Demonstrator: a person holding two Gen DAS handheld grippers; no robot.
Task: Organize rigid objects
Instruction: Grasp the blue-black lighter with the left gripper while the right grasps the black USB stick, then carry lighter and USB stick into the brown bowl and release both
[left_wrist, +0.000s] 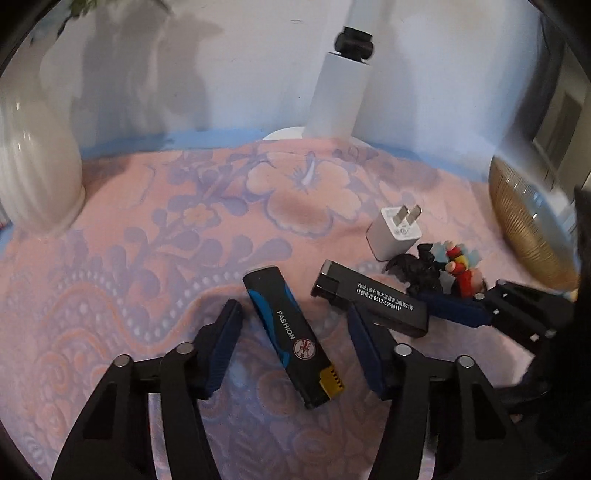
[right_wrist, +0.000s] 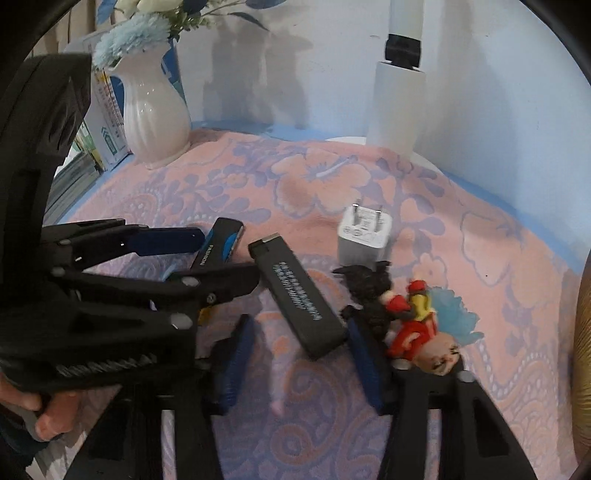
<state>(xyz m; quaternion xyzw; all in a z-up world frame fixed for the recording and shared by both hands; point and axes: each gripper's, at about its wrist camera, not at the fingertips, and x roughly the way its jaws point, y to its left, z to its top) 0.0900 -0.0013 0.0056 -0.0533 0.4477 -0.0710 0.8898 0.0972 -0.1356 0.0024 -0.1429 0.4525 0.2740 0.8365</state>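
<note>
A black and blue "FASHION" lighter (left_wrist: 294, 335) lies on the pink floral cloth between the fingers of my open left gripper (left_wrist: 291, 332). A black lighter with white print (left_wrist: 373, 301) lies just right of it, also in the right wrist view (right_wrist: 299, 297). My right gripper (right_wrist: 299, 363) is open, its fingers either side of the near end of that black lighter. A white plug adapter (right_wrist: 364, 234) stands behind. A black toy figure (right_wrist: 369, 291) and a red toy figure (right_wrist: 410, 325) lie against my right finger (right_wrist: 365, 365).
A white vase (right_wrist: 157, 110) with flowers stands at the back left, next to stacked books (right_wrist: 88, 155). A white lamp post (right_wrist: 397, 103) stands at the back. A gold ribbed object (left_wrist: 528, 229) is at the right edge. The left gripper (right_wrist: 110, 266) crowds the left side.
</note>
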